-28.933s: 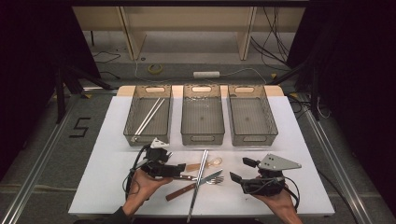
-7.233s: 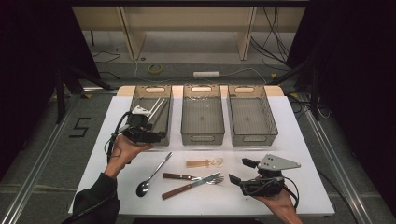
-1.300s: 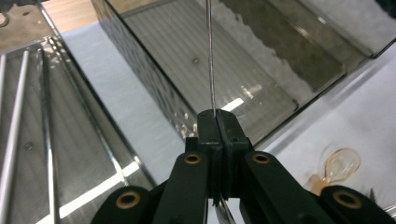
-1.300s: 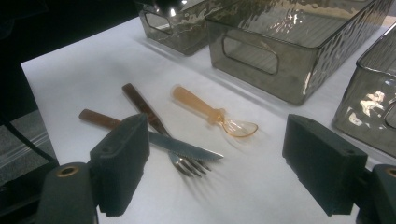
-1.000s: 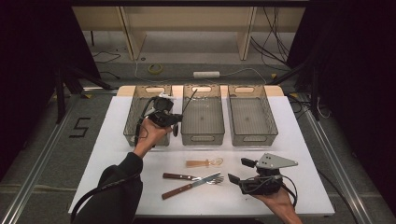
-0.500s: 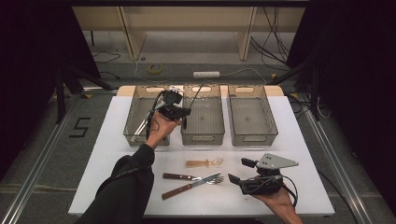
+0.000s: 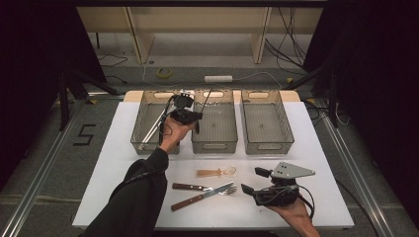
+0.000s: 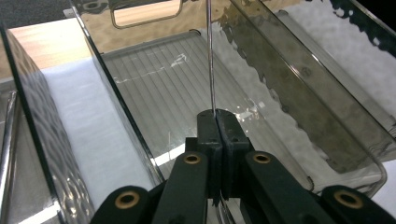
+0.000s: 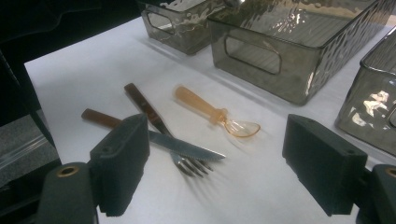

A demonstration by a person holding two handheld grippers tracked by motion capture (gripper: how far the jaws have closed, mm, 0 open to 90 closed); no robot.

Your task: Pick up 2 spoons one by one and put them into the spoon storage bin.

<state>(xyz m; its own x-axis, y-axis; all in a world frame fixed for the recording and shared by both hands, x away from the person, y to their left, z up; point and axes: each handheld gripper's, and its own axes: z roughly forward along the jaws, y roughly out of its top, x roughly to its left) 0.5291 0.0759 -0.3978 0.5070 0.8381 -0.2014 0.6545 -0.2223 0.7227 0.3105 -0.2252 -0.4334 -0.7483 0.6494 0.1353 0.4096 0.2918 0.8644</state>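
Left gripper (image 8: 216,122) fingers are clamped tight on the thin metal handle of a spoon (image 8: 210,56), which rises edge-on from the pinch toward 12 o'clock; gripping at the handle's end leaves the bowl end free to lead into a container. In the high view the left gripper (image 7: 190,116) hangs over the near-left corner of the middle bin (image 7: 215,146), so the spoon is likely being sorted there, apart from the long utensils lying in the left bin (image 7: 141,129). Right bin (image 7: 267,143) has nothing in it. Right gripper (image 9: 215,175) fingers stand wide, holding nothing, parked on the table (image 7: 316,148) at about 5 o'clock, facing the remaining plastic spoon (image 9: 217,114), knife (image 9: 159,140) and fork (image 9: 161,126), probably waiting its turn.
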